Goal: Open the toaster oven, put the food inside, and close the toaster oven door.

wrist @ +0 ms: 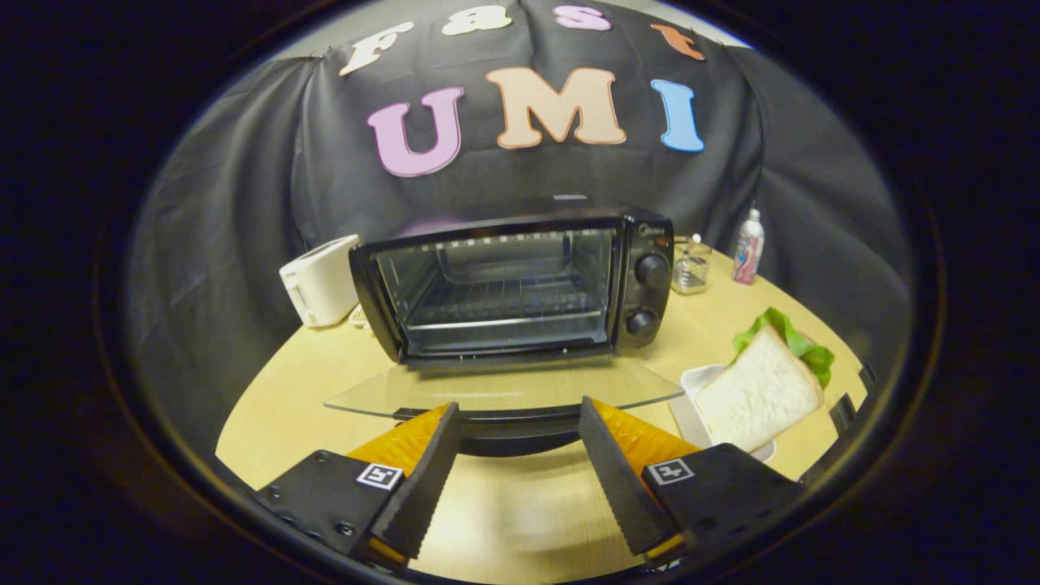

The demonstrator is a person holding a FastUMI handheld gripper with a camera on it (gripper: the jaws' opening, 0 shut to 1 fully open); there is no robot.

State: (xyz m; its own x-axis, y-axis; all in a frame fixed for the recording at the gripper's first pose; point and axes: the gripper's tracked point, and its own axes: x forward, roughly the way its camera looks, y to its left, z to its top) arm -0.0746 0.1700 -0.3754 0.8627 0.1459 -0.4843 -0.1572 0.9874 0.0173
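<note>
A: Two fingers (422, 479) of the gripper (520, 443) are spread wide, nothing between the pads. The dark handle (512, 426) of the oven door lies just ahead, in the gap, and I cannot tell whether either fingertip touches it.

B: Door state?

A: Glass door (504, 386) of the toaster oven (520, 284) is folded fully down, lying flat over the wooden table (276, 406). Wire rack (504, 305) visible inside, cavity bare.

B: Food?

A: Sandwich (760, 390), white bread with lettuce, sits on a white plate (691, 398) right of the door, beside the right finger, outside the oven.

B: Others?

A: White toaster (321, 280) left of the oven; glass jar (691, 264) and bottle (747, 244) behind, on its right.
</note>
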